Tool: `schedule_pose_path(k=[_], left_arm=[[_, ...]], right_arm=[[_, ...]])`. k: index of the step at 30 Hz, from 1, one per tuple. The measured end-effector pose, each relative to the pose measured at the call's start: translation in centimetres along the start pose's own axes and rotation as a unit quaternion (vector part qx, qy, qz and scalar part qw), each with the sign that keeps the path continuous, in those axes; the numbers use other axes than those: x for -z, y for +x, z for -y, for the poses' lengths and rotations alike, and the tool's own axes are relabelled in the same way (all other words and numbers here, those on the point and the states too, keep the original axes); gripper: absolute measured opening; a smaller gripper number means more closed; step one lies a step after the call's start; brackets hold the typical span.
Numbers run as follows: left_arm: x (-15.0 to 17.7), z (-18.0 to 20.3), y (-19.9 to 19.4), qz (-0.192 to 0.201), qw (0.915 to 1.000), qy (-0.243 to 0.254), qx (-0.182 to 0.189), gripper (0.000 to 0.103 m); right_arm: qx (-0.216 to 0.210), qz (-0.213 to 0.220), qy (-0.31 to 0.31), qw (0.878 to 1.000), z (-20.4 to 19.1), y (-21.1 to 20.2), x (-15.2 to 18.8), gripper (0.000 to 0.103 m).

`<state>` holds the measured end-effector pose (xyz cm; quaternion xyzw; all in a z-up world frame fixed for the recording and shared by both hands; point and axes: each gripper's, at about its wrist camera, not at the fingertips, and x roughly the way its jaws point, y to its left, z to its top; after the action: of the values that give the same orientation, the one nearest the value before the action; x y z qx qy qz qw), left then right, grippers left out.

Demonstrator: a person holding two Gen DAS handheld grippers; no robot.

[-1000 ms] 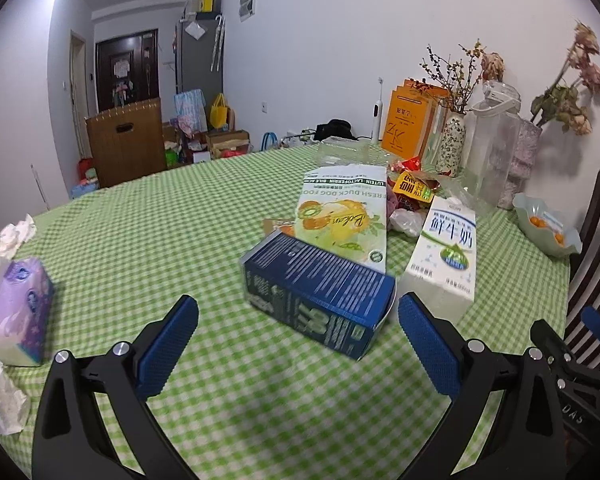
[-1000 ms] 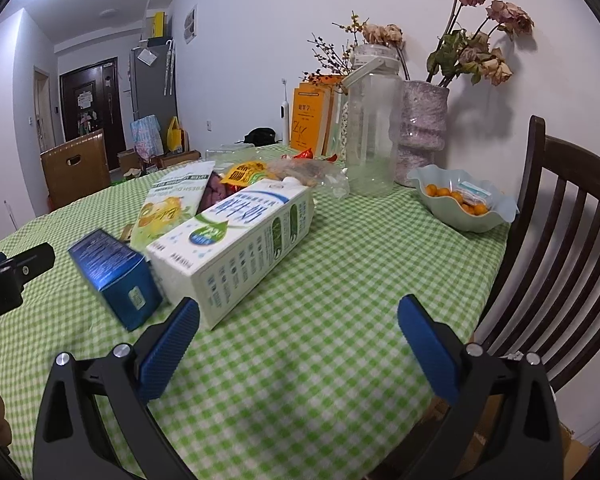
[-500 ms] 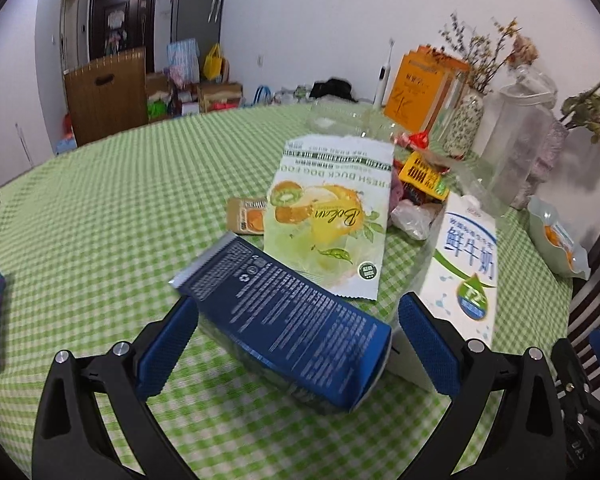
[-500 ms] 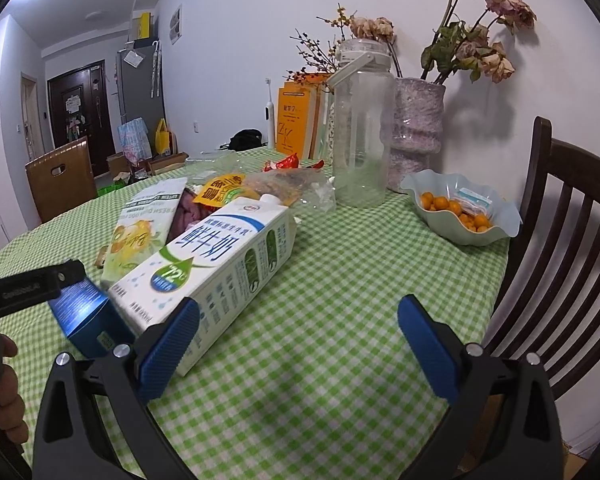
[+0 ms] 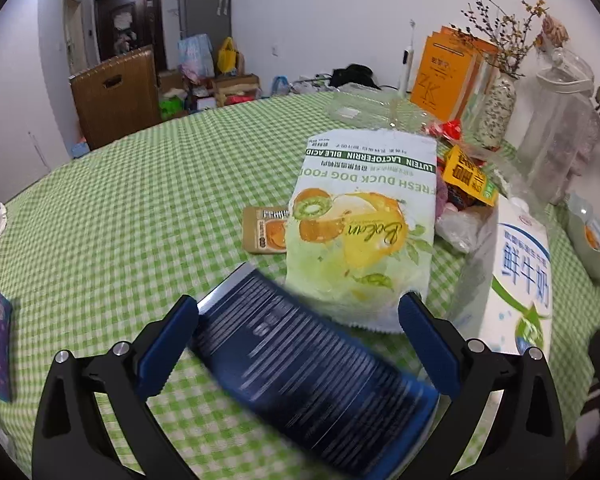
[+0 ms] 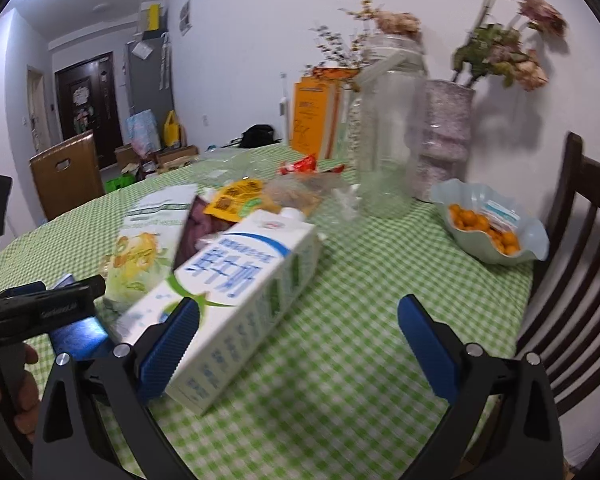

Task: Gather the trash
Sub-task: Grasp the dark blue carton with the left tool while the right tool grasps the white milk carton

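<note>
Between the left tool's (image 5: 298, 338) spread rubbery pads, a glossy rectangular blue carton (image 5: 312, 372).

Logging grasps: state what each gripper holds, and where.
Nothing is held. The open left gripper straddles the blue carton; the open right gripper hovers by the milk carton.
</note>
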<state>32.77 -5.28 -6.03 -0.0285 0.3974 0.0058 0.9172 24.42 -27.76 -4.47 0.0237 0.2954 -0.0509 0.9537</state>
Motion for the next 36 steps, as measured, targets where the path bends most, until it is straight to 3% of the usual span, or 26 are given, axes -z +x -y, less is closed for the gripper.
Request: schedule_pose_path(k=[2, 4, 7, 11, 14, 17, 26, 28, 36], left_arm=[[0.2, -1.2, -1.6, 0.018, 0.9998, 0.001, 0.004, 0.097], [0.4, -2.3, -3.0, 0.041, 0.9990, 0.002, -0.017, 0.097], [0.7, -3.9, -3.4, 0.038, 0.9990, -0.015, -0.020, 0.097], [1.4, -5.3, -2.6, 0.009, 0.9992, -0.038, -0.009, 0.097], [2.1, -5.6, -2.4, -0.002, 0.9988, -0.049, 0.006, 0.097], [2.3, -5.3, -1.9, -0.014, 0.9980, -0.059, 0.020, 0.097], [2.1, -2.0, 0.8, -0.044, 0.9962, -0.055, 0.052, 0.097], [1.7, -1.3, 1.1, -0.043, 0.9969, -0.041, 0.050, 0.097], [1.1, 2.6, 2.0, -0.024, 0.9990, 0.022, 0.032, 0.097]], right_arm=[[-0.017, -0.011, -0.008, 1.000, -1.3, 0.8, -0.3, 0.096], [-0.042, -0.026, -0.011, 0.999, -2.9, 1.9, -0.6, 0.096], [-0.074, -0.047, -0.025, 0.996, -5.4, 3.7, -0.9, 0.096], [-0.034, -0.054, -0.054, 0.996, -7.6, 5.4, -1.4, 0.096], [-0.039, -0.070, -0.039, 0.996, -7.9, 6.3, -1.3, 0.098], [-0.016, -0.069, -0.056, 0.996, -8.1, 6.5, -0.8, 0.097], [-0.029, -0.085, -0.042, 0.995, -4.5, 6.3, -0.3, 0.094], [-0.030, -0.088, -0.043, 0.995, -3.1, 5.7, 0.0, 0.088], [-0.010, -0.099, -0.036, 0.994, 1.0, 4.8, 1.4, 0.086]])
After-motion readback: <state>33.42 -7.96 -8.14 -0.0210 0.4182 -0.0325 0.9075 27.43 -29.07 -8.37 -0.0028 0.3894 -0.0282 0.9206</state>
